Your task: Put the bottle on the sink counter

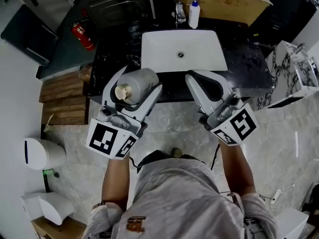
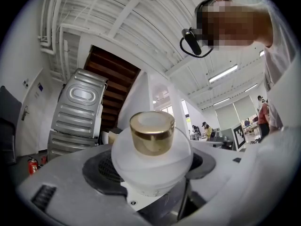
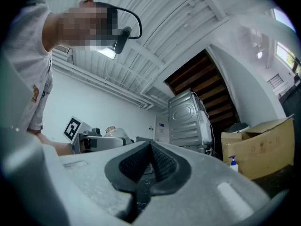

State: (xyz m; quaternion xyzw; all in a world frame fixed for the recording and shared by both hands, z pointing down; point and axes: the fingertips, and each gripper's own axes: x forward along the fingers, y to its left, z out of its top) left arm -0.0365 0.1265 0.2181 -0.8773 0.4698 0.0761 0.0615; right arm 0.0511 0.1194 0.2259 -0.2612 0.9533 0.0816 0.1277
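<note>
Frosted bottle [image 2: 151,160] in left tool [image 1: 140,79], jaws wide, clamped mid-body; looks rigid, smooth, prob. slippery, maybe fragile. Empty right tool [image 1: 195,76] closed.

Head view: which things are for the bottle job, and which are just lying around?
For the job: bottle, left claw gripping it, sink counter.
Just lying about: soap pump bottle, fire extinguisher, cardboard box.

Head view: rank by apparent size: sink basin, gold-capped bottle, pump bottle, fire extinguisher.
1. sink basin
2. gold-capped bottle, though it is held nearer the camera, which makes it look larger
3. fire extinguisher and pump bottle: they look about alike, so no ranking between them
</note>
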